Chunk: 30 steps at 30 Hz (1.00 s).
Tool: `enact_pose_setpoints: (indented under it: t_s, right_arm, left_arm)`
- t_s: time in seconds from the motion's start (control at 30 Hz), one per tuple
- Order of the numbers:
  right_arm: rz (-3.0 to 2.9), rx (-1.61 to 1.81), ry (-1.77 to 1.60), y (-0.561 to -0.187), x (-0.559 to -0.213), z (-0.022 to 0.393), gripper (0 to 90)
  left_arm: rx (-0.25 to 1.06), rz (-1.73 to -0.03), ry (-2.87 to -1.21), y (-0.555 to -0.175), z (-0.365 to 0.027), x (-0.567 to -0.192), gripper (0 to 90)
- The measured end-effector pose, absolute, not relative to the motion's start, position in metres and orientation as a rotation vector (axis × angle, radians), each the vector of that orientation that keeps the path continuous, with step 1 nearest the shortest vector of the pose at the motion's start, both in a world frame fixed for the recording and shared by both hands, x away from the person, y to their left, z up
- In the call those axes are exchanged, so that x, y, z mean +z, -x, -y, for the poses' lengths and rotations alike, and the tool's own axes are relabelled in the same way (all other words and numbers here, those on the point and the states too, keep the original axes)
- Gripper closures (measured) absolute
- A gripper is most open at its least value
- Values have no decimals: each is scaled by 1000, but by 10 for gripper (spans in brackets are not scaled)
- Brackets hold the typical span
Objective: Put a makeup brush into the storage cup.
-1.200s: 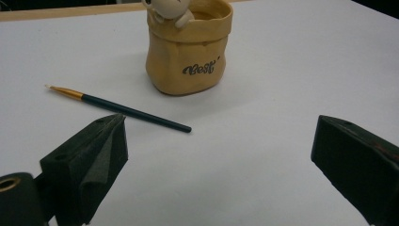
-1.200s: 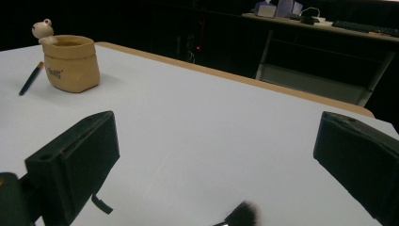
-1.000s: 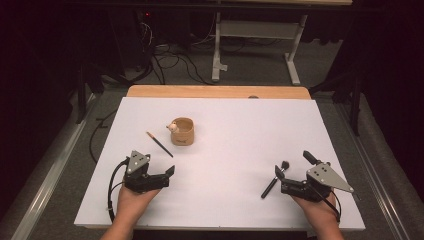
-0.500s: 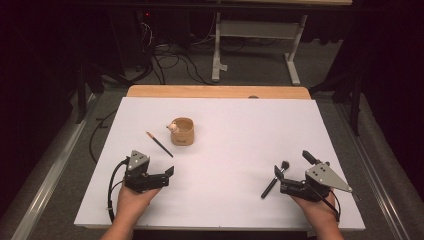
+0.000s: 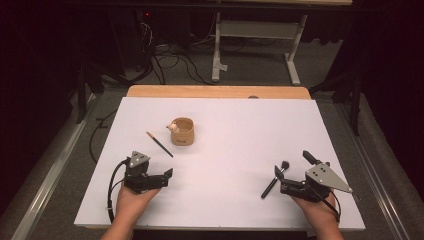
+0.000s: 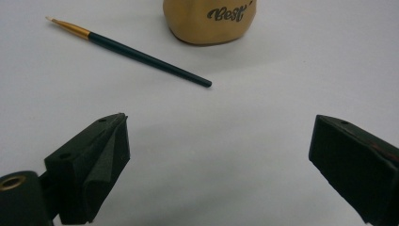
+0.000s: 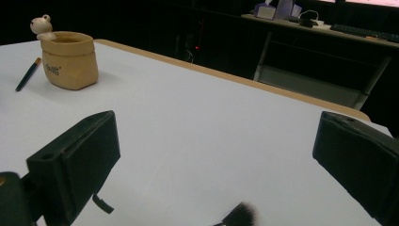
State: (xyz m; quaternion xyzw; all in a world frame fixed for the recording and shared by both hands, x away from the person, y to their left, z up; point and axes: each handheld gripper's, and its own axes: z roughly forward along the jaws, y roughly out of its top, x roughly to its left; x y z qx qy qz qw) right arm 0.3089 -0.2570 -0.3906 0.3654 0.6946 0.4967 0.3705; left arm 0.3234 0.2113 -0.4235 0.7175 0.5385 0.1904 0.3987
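Observation:
A tan pouch-shaped cup (image 5: 182, 131) with a small white figure on its rim stands left of the table's middle. A thin dark paintbrush (image 5: 159, 144) with a gold ferrule lies just left of it. A short black bristle brush (image 5: 274, 179) lies at the front right. My left gripper (image 5: 168, 178) rests open on the table in front of the paintbrush, nothing between its jaws. In the left gripper view the paintbrush (image 6: 141, 54) and cup (image 6: 209, 21) lie ahead of the gripper (image 6: 221, 146). My right gripper (image 5: 295, 172) stands open just right of the black brush, whose bristles (image 7: 237, 215) lie below the gripper (image 7: 216, 155).
A white sheet (image 5: 235, 125) covers the table, with a wooden edge (image 5: 215, 91) at the far side. Beyond are a metal table frame (image 5: 255, 35) and cables on the floor. In the right gripper view the cup (image 7: 69, 59) stands far left.

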Motion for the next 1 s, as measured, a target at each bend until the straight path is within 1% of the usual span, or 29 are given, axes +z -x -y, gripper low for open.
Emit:
enact_pose_setpoints:
  t_s: [0.5,0.6,0.7,0.8,0.9,1.0]
  right_arm:
    - [-1786,1283,-913,-309,-390,256,26]
    - [-1775,1286,-923,-310,-389,258,25]
    - [-1774,1290,-930,-310,-389,258,26]
    - [-1766,1281,-940,-310,-389,259,26]
    - [-1765,1280,-934,-309,-388,259,26]
    - [-1766,1282,-934,-310,-389,259,26]
  left_arm:
    - [453,-1453,-1824,-328,-218,-423,64]
    - [431,-1468,-1845,-331,-219,-418,90]
    - [423,-1477,-1845,-334,-220,-411,91]
    - [432,-1477,-1890,-338,-220,-405,90]
    - [399,-1484,-1928,-342,-220,-401,84]
    - [406,-1485,-1970,-345,-220,-397,82]
